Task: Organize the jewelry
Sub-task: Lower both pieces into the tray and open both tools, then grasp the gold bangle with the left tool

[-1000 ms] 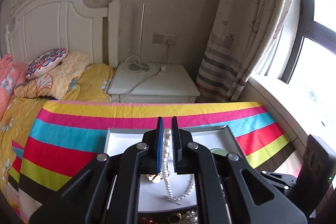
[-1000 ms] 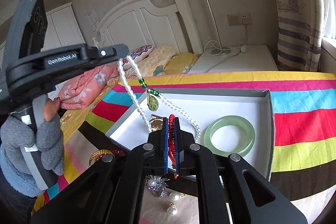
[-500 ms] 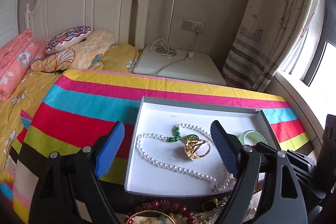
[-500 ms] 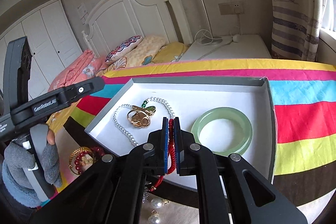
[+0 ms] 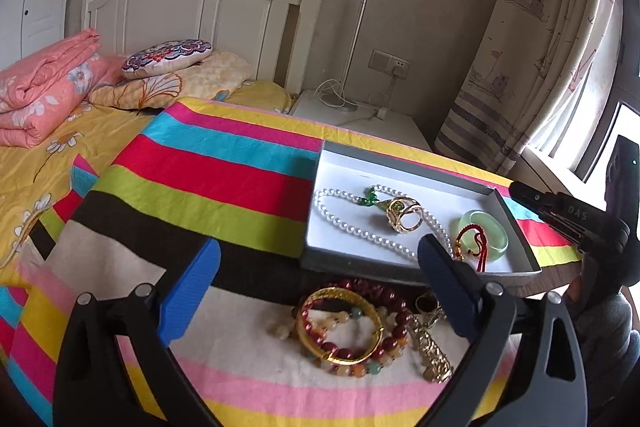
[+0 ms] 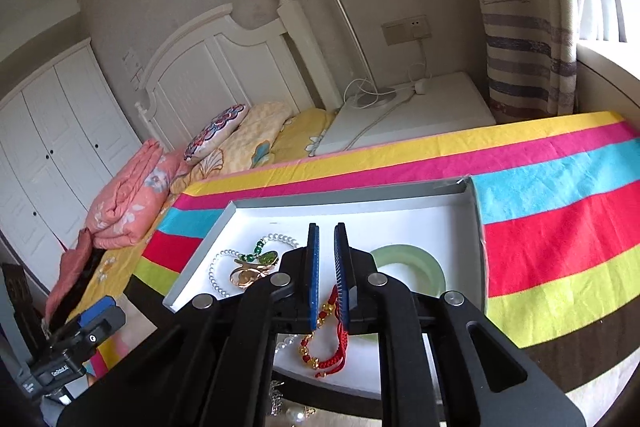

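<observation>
A grey-walled white tray (image 5: 400, 163) sits on the striped cloth. In it lie a pearl necklace (image 5: 340, 215) with green beads, a gold ring piece (image 5: 404, 215) and a pale green jade bangle (image 5: 484, 231). A red cord bracelet (image 6: 328, 355) hangs loose between the jaws of my right gripper (image 6: 326, 227). Those jaws are opening, with a gap showing, and the cord's lower end rests on the tray floor beside the bangle. My left gripper (image 5: 320, 247) is opening wide and holds nothing. Below and between its fingers lies a pile with a gold bangle (image 5: 340, 327) and a dark red bead bracelet (image 5: 384, 299).
A gold brooch (image 5: 434, 355) and loose pearl pieces (image 6: 296, 415) lie in front of the tray. The bed with pillows (image 5: 168, 55) and a folded pink quilt (image 5: 40, 83) is at left. A white nightstand (image 6: 420, 107), curtain and window are behind and right.
My left gripper opened and let go of the pearl necklace, which now lies in the tray, then drew back and down over the bracelet pile. My right gripper's jaws parted slightly around the red cord.
</observation>
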`<state>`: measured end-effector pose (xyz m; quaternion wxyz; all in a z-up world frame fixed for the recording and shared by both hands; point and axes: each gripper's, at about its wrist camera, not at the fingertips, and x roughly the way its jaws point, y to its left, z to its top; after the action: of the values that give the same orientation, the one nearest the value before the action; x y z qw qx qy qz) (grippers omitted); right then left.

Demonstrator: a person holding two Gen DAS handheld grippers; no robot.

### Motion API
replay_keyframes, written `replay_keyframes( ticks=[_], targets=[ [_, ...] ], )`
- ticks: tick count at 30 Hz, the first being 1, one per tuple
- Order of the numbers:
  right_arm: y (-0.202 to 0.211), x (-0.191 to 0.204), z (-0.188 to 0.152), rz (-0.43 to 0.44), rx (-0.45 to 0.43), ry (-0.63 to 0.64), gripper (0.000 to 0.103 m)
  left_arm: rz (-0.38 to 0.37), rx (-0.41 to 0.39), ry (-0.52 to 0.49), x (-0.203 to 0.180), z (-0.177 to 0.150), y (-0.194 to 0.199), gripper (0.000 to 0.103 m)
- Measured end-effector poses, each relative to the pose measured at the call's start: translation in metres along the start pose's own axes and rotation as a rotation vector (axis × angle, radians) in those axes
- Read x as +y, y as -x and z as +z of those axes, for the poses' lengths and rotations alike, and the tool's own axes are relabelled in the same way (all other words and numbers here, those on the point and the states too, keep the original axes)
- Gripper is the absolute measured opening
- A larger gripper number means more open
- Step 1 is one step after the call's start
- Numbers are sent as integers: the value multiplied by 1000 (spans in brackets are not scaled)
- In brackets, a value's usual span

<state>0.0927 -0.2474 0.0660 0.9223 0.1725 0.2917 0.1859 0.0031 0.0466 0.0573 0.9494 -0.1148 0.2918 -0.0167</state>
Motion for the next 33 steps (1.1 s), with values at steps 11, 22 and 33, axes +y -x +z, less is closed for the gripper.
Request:
replay_keyframes(
  ticks=[11,22,33],
  targets=[
    [58,5,-40,88,-68,42,90,-1,54,157,56,-35,26,100],
    [80,29,-82,72,-45,140,90,-62,94,71,31,-45,21,99],
    [78,29,-83,77,-37,133,91,-79,223,48,6,-36,-16,58]
  ],
)
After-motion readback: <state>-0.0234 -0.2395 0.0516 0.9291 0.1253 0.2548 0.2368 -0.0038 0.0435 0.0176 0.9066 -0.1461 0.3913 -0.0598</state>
